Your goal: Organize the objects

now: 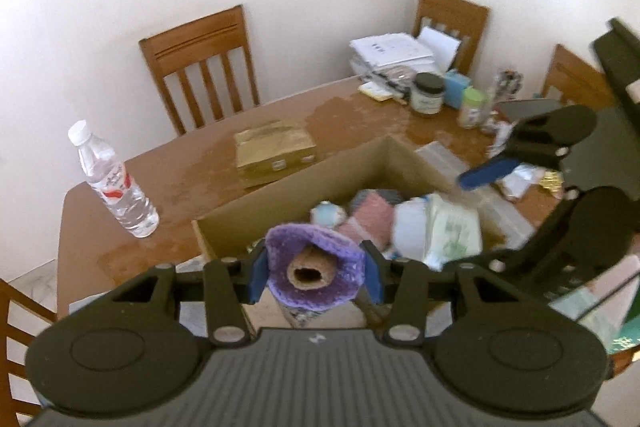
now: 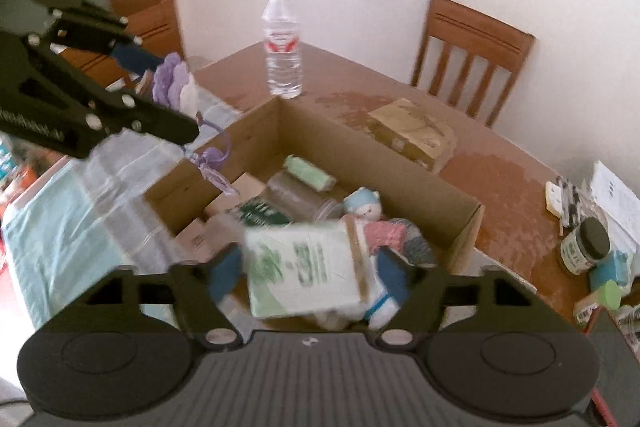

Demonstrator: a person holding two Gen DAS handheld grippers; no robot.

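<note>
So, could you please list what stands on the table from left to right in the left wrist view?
Clear plastic water bottle → small brown cardboard package → dark-lidded glass jar → green-capped container.

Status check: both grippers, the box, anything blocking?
Left gripper shut on purple knitted item. Right gripper open, green-white packet between its fingers, blurred. Cardboard box part full. Nothing blocking.
</note>
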